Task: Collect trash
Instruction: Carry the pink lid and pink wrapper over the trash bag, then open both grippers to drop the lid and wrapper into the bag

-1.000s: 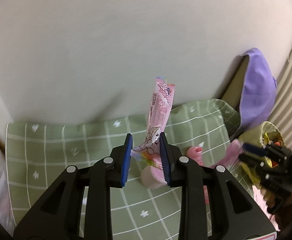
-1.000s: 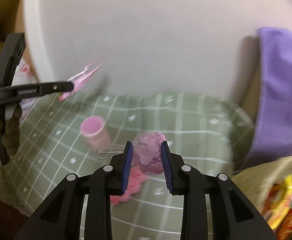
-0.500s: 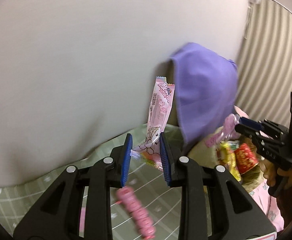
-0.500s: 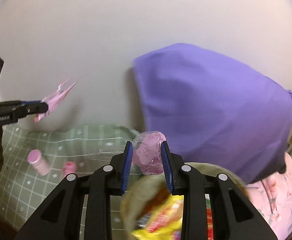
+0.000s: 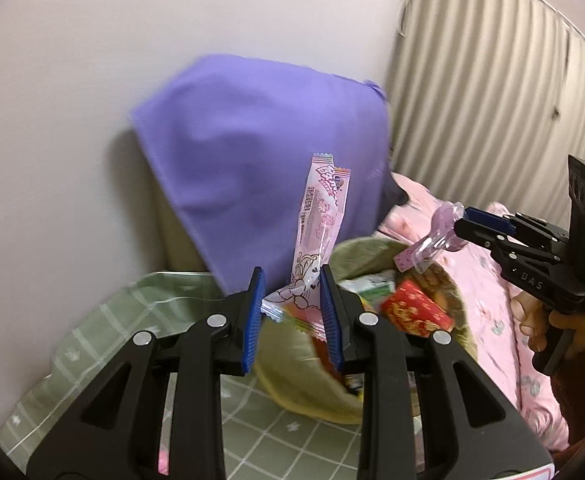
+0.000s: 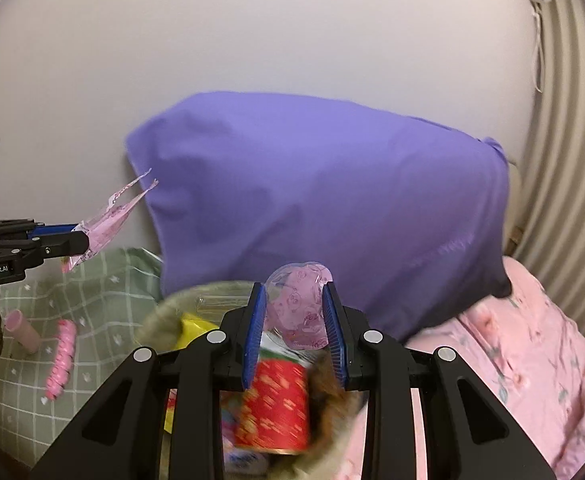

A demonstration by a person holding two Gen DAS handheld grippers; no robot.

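Observation:
My left gripper [image 5: 292, 312] is shut on a long pink snack wrapper [image 5: 319, 224] that stands up from its blue pads. It hovers over the near rim of an olive fabric trash bag [image 5: 304, 384] full of colourful packaging. My right gripper [image 6: 295, 332] is shut on a clear pink plastic cup lid [image 6: 298, 304], right above the same trash bag [image 6: 160, 320], where a red packet [image 6: 276, 404] lies. From the right wrist view the left gripper [image 6: 80, 240] and its wrapper [image 6: 112, 216] show at the left; from the left wrist view the right gripper [image 5: 462, 218] shows at the right.
A purple pillow [image 6: 324, 204] leans on the white wall behind the bag. A green checked cloth [image 6: 92, 312] carries a pink tube [image 6: 22, 330] and a pink beaded strip [image 6: 62, 358]. Pink floral bedding [image 6: 524, 360] lies to the right, a ribbed curtain [image 5: 492, 100] beyond it.
Both grippers swung right and up from over the green cloth to above the trash bag, each keeping its piece. The pillow, bag and pink bedding came into view.

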